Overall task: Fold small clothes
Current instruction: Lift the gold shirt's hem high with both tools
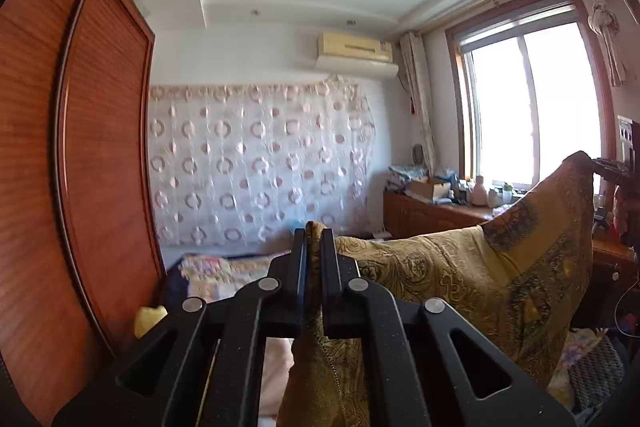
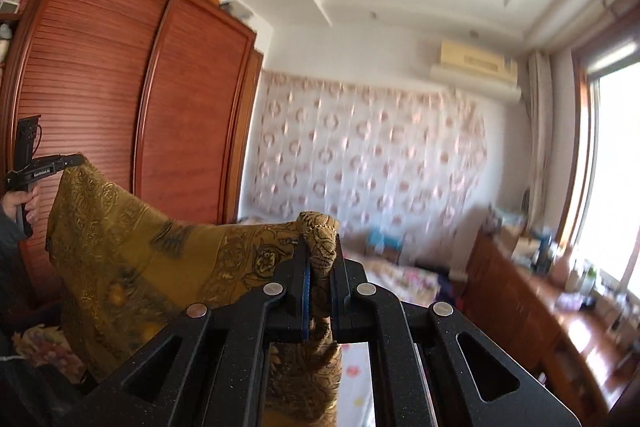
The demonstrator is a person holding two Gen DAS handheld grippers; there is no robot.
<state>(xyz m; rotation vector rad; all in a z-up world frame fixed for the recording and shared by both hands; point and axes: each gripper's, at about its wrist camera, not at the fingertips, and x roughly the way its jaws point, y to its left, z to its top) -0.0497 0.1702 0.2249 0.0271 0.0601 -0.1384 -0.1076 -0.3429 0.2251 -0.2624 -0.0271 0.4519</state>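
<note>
Scarf (image 1: 460, 267): thin woven cloth, ochre paisley print, soft sheen. Left gripper (image 1: 314, 247) and right gripper (image 2: 319, 255): matt black speckled plastic, brushed metal pins. Wardrobe (image 2: 120, 99): glossy slatted reddish wood.

Matte black, finely speckled left gripper (image 1: 314, 239): two flat parallel fingers on scissor-like link bars, four round silver pivot pins in an arc, triangular cut-outs at 5 and 7 o'clock. Same black build on the right gripper (image 2: 320, 247), with blue pads lining the fingers (image 2: 306, 283) and four matching silver pins. At 9 o'clock in the right wrist view, a pistol-style black handle with small white lettering, a thin black cable, an upright black block on top, and a dark sleeve (image 2: 10, 231) at the wrist.
</note>
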